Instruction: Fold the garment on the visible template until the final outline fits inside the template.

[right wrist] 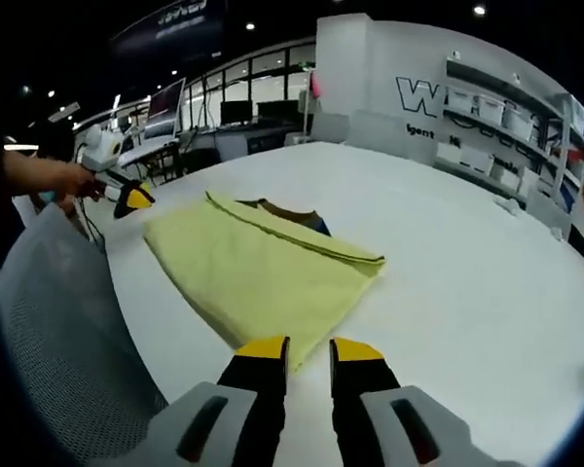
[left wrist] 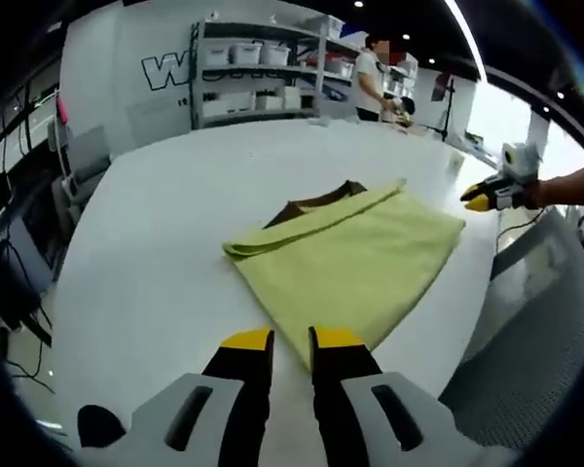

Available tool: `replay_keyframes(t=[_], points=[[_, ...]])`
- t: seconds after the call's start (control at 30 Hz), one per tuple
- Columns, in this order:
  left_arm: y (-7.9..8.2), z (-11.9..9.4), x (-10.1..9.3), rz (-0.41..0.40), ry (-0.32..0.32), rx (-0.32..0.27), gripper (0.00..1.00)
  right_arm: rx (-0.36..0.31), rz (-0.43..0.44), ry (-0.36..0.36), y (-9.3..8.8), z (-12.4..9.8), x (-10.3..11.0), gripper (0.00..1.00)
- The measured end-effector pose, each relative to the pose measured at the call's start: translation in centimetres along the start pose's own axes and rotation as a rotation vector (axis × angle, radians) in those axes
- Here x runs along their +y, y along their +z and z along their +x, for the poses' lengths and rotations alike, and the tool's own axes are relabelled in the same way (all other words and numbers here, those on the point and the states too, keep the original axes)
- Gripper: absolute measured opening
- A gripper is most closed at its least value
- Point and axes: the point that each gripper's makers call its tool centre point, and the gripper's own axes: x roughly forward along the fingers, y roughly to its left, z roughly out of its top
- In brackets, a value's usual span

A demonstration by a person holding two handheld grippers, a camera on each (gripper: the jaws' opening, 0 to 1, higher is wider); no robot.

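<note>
A yellow-green garment (left wrist: 355, 258) (right wrist: 253, 268) lies folded flat on the white table (left wrist: 165, 233), with a thick fold along its far edge. A brown piece (left wrist: 321, 201) (right wrist: 287, 211) peeks out from under that edge; whether it is the template I cannot tell. My left gripper (left wrist: 292, 340) hovers at the garment's near corner, jaws slightly apart, nothing clamped. My right gripper (right wrist: 310, 349) stands the same way at another corner. The right gripper (left wrist: 487, 197) also shows past the garment's right corner, held by a hand. The left gripper (right wrist: 128, 199) shows at the far left of the right gripper view.
A grey mesh chair (left wrist: 535, 331) (right wrist: 58, 331) stands against the table edge beside the garment. Shelves with white bins (left wrist: 263, 68) (right wrist: 506, 117) line the back wall. A person (left wrist: 370, 78) stands near the shelves. Desks with monitors (right wrist: 224, 117) sit farther back.
</note>
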Motion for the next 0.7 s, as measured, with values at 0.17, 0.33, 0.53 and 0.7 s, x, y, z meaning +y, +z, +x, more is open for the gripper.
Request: replay_keyframes(t=[0.17,0.33,0.53,0.7], points=[[1.7,0.8,1.0,0.016,0.016,-0.021,0.13,-0.004,-0.026,-0.009,0.7,0.2,-0.8,0.11],[3.0,1.6,1.6,0.031,0.023,-0.031,0.12,-0.013,-0.041,-0.021,1.4,0.5,-1.6,0.12],[3.7,2.3,1.9,0.037,0.023,-0.032,0.11,-0.016,-0.068,-0.034,2.1,1.2,-2.7,0.12],[4.0,2.9,2.5,0.035,0.032,-0.03,0.1,-0.014,-0.094,-0.032,2.6,1.9,-3.3,0.12]])
